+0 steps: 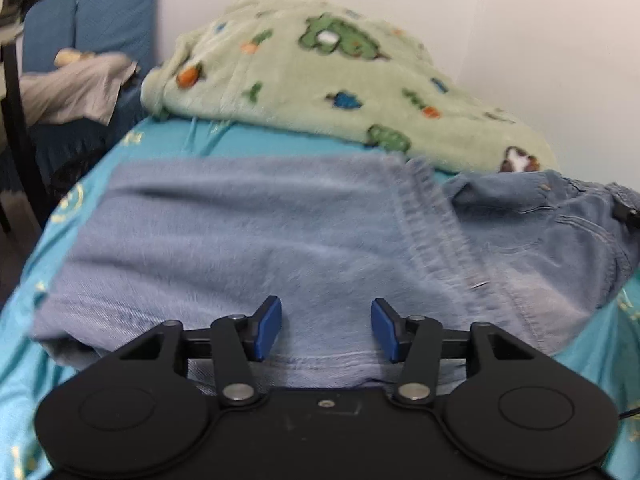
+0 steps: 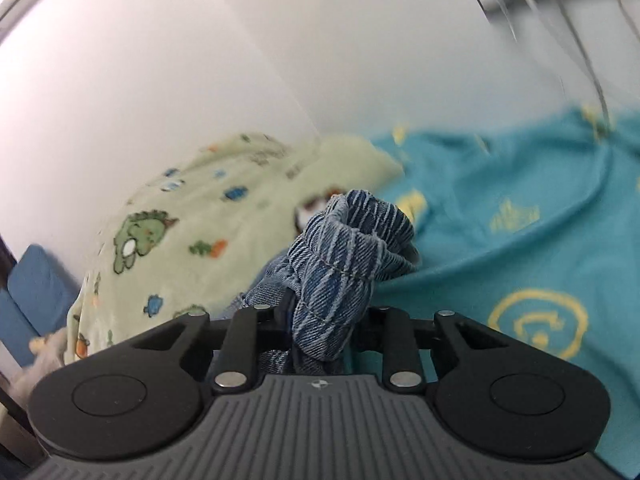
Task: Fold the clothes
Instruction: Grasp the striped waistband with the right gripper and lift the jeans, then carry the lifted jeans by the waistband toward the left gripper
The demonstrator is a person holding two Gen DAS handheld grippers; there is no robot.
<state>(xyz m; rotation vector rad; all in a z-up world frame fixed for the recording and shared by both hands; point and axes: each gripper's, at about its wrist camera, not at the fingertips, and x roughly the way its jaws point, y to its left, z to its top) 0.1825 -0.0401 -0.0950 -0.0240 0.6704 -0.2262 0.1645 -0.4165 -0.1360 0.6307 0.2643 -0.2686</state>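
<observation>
Lying across the turquoise bed sheet (image 1: 168, 136), the jeans (image 1: 248, 220) are spread flat over most of their length, which gives a smooth base for a fold, while one end at the right side is bunched and raised. The left gripper (image 1: 326, 328) hangs low over the near edge of the denim with its blue pads (image 1: 269, 326) parted and nothing between them; the cloth only lies under them, so this hand is released and probably waits to pin or take the edge. The right gripper (image 2: 320, 316) is clenched on a thick gathered wad of the jeans (image 2: 340, 264), and the ribbed, elastic-looking band stands up out of the jaws, so it seems that the waist or a cuff is held; which one, the right wrist view does not let tell. Holding this end above the sheet (image 2: 520, 240) is likely meant to carry it over the flat part and lay it down as a fold. Behind the jeans a green fleece blanket (image 1: 320, 80) with dinosaur prints is heaped against the white wall (image 1: 520, 40), near the far edge of the denim, so it could catch the cloth if the fold swings too far back.
</observation>
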